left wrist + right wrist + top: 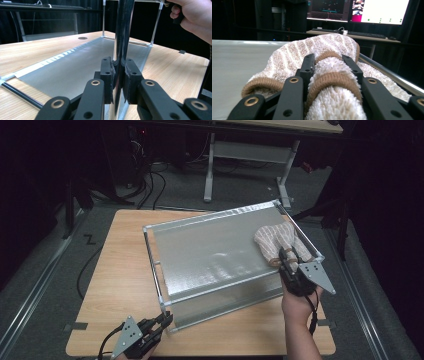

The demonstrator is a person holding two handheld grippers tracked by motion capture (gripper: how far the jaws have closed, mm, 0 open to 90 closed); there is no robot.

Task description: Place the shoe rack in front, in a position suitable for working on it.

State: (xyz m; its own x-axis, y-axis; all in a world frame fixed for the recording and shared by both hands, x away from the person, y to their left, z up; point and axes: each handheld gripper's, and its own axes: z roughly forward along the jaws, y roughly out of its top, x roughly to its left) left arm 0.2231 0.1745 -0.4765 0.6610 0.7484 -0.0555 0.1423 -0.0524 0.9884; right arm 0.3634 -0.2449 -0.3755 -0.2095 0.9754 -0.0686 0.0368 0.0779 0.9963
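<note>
Squarely between right jaws, towel [332, 82]

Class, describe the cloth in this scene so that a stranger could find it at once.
On the wooden table lies a grey sheet in a metal frame. At its far right corner sits a bunched towel clamped in the right gripper. It alone is soft, with beige and white stripes.
</note>
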